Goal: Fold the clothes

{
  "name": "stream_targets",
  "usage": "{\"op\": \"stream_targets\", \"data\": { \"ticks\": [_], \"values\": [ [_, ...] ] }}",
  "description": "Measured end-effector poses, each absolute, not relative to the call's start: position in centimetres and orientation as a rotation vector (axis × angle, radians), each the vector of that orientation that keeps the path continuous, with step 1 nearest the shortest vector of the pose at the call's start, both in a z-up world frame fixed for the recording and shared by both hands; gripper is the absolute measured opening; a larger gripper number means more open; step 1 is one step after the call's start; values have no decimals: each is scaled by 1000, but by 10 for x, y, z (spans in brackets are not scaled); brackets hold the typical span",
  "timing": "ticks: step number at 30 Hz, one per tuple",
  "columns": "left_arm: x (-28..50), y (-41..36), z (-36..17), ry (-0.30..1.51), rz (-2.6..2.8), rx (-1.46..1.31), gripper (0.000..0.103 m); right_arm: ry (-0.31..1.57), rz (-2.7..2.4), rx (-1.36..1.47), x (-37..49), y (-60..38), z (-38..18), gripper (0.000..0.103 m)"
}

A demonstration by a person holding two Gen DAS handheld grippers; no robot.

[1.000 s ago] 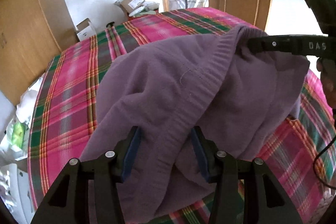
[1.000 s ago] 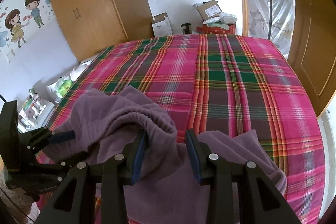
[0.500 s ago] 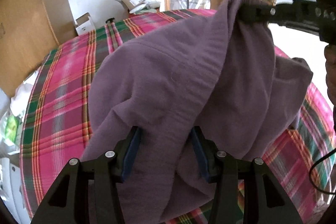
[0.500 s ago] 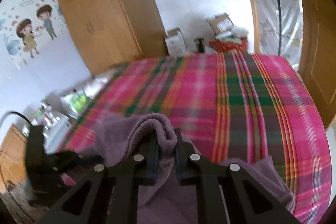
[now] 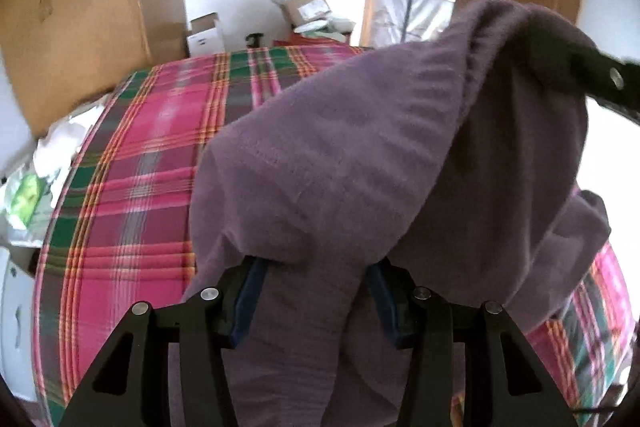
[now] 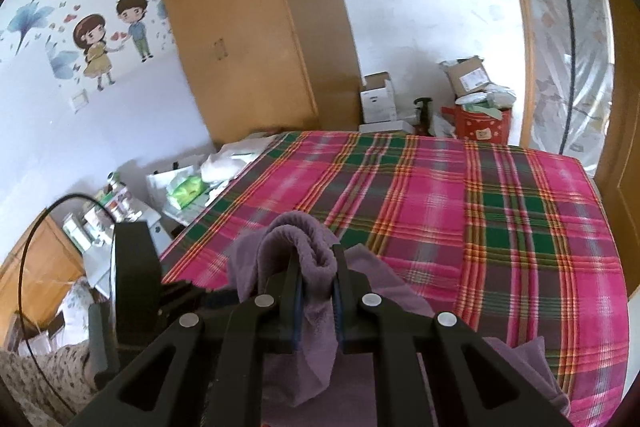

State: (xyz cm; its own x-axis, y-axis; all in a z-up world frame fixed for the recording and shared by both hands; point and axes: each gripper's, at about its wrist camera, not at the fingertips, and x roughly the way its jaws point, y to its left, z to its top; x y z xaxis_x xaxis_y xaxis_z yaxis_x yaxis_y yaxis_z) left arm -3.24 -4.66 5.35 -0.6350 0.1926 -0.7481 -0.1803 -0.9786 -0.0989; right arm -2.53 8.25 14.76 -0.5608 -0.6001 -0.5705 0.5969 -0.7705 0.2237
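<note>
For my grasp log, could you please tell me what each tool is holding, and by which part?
The right tool is shut on a bunched edge of the purple sweater. The left tool stands open, sweater fabric draped between its fingers.

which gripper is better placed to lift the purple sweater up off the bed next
Right. The right gripper is clamped on a fold of the purple sweater. The left gripper stands wide open, cloth merely draped between its fingers.

Black angular left gripper (image 5: 316, 301) and right gripper (image 6: 316, 301), blue-padded jaws, silver screws, black cable (image 6: 36, 247).
</note>
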Motion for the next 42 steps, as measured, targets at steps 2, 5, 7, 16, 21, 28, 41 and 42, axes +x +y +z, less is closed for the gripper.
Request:
{"op": "stream_targets", "data": {
  "ticks": [2, 5, 7, 16, 21, 28, 41, 42],
  "values": [
    [-34, -52, 54, -71, 2683, -1230, 52, 3, -2290, 835, -23, 81, 148, 12],
    [-37, -60, 56, -156, 2689, -1222, 47, 19, -2277, 822, -21, 77, 150, 12],
    [-38, -69, 59, -223, 2690, -1212, 42, 34, -2280, 819, -22, 74, 150, 12],
    [-45, -104, 66, -357, 2740, -1179, 34, 81, -2254, 788, -43, 34, 156, 12],
    [-56, -133, 67, -428, 2783, -1188, 33, 120, -2241, 771, -62, -1, 158, 12],
    [-62, -164, 55, -517, 2820, -1254, 33, 93, -2186, 818, -100, -52, 149, 12],
    [-55, -208, 35, -582, 2885, -1370, 33, 191, -2044, 956, -112, -105, 116, 21],
    [-54, -211, 34, -584, 2889, -1373, 33, 191, -2050, 955, -111, -101, 117, 22]
  ]
}}
